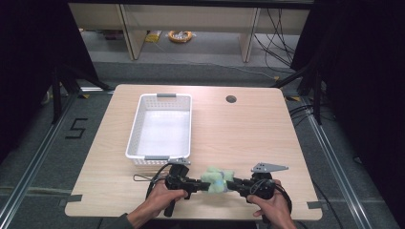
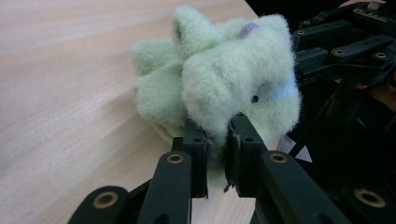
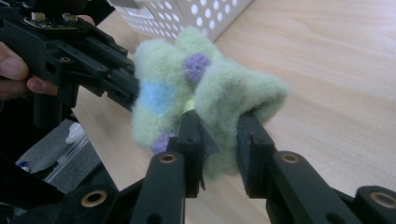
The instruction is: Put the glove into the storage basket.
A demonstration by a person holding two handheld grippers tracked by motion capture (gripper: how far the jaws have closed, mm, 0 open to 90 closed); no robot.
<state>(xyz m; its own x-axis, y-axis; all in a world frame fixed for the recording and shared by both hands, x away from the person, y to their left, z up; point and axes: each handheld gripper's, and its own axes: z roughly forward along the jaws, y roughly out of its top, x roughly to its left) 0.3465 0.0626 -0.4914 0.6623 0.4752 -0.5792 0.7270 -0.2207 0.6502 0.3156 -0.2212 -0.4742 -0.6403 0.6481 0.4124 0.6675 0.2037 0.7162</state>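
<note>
While pinched: plush toy (image 2: 219, 84), both grippers.

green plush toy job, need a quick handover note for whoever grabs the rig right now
Left gripper: shut on the green plush toy, pinching one side.
Right gripper: shut on the toy's other side.
Things: the toy is held between both grippers near the table's front edge. The white basket stands just behind, with nothing in it.
Done: toy gripped from both sides.
Left: probably move it into the basket and release.
</note>
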